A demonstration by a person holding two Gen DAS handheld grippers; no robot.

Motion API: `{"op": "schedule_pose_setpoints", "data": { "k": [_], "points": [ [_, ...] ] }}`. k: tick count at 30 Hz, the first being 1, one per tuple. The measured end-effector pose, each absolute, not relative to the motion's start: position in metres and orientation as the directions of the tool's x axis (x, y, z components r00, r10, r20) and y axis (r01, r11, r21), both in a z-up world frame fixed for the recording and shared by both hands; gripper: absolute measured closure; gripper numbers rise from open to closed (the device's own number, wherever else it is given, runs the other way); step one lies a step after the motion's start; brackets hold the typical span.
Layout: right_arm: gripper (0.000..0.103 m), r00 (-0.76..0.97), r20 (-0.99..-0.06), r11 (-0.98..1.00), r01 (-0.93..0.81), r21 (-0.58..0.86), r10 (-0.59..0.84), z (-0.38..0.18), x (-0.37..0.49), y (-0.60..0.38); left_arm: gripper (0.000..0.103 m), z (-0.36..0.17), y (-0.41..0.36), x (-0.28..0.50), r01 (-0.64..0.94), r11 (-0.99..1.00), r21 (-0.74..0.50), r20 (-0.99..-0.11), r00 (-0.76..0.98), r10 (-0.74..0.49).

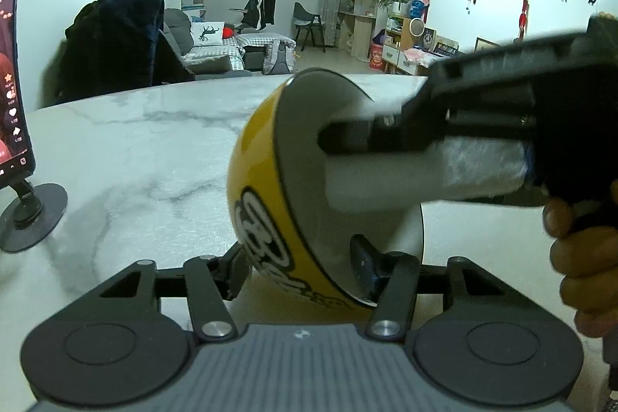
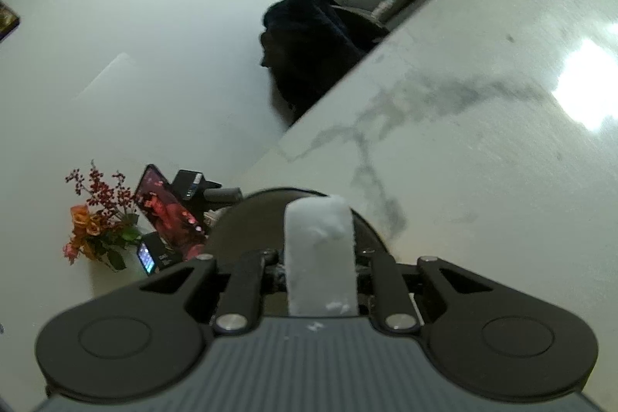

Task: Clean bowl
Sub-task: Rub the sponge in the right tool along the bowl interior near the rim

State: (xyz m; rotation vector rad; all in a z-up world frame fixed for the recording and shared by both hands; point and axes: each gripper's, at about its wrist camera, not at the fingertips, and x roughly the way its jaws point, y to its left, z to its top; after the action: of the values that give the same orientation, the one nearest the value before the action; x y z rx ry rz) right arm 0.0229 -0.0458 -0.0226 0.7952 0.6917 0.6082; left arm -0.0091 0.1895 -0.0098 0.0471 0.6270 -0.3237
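Here the yellow bowl [image 1: 266,188] sits tipped on its side at the middle of the marble desk [image 1: 135,141], its grey inside turned toward three o'clock. The left hand-held gripper [image 1: 301,275] straddles the bowl's lower rim, one finger outside the yellow wall and one inside; the jaws stand about half open, and I cannot tell whether the pads press the rim. From three o'clock the right hand-held gripper [image 1: 328,141] reaches into the bowl, closed on a folded white cloth [image 1: 463,172] whose free end lies against the inner wall. A hand [image 1: 579,250] holds that tool at the right edge. Off at nine o'clock a phone [image 1: 11,83] stands on a round stand.

By my reckoning the wiping step is in hand. The next move calls for sweeping the cloth around the inner wall while the left side keeps the bowl steady; a loose hold could let it roll.
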Motion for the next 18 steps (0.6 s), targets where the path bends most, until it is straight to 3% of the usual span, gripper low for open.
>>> {"op": "schedule_pose_setpoints", "data": {
  "k": [7, 18],
  "points": [
    [0.084, 0.621, -0.288, 0.547, -0.277, 0.79, 0.729, -0.009, 0.019, -0.038, 0.047, -0.009, 0.191, -0.006, 0.312, 0.948, -0.06, -0.583, 0.76, -0.287],
    [0.085, 0.625, -0.332, 0.56, -0.207, 0.802, 0.706, -0.034, 0.028, -0.05, 0.046, -0.01, 0.188, -0.007, 0.314, 0.948, -0.048, -0.584, 0.761, -0.282]
  ]
}}
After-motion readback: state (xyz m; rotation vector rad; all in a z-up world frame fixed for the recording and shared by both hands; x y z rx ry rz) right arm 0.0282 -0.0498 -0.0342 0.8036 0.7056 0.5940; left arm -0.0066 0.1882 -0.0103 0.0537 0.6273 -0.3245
